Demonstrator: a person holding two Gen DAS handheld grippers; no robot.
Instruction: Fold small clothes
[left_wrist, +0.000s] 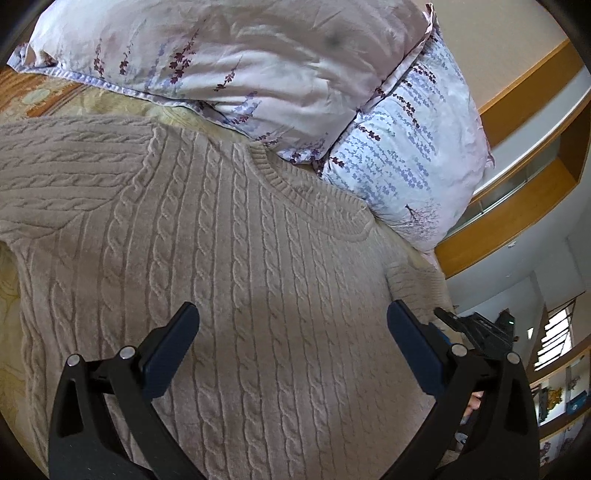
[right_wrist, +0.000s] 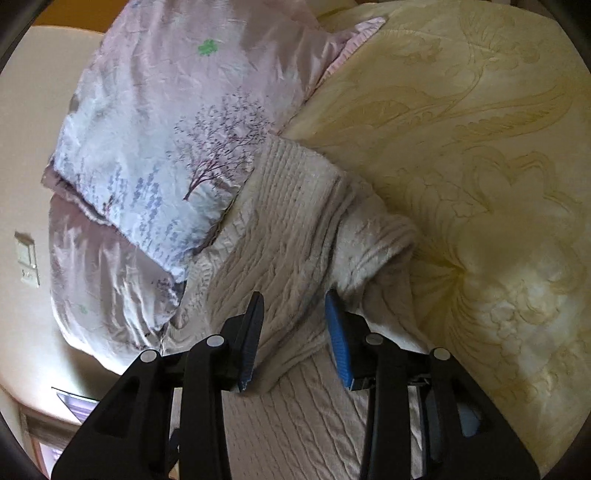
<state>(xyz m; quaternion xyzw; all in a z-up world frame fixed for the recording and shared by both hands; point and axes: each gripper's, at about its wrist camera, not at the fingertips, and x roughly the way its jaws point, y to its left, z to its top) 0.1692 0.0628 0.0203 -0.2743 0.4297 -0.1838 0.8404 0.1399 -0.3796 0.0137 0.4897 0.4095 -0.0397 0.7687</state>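
Observation:
A beige cable-knit sweater (left_wrist: 229, 258) lies flat on the bed, its ribbed collar (left_wrist: 295, 184) toward the pillows. My left gripper (left_wrist: 293, 317) is open wide just above the sweater's chest and holds nothing. In the right wrist view, one sleeve (right_wrist: 291, 229) of the sweater is bunched up, its ribbed cuff toward the pillows. My right gripper (right_wrist: 295, 310) has its jaws on either side of this sleeve fold, with the knit filling the gap between them. The right gripper's body also shows at the edge of the left wrist view (left_wrist: 480, 328).
Two floral pillows (left_wrist: 258, 66) (right_wrist: 155, 177) are stacked at the head of the bed, touching the sweater's collar and sleeve. A cream embossed bedspread (right_wrist: 480, 166) covers the bed. A wooden headboard and shelf (left_wrist: 517, 184) stand at the right.

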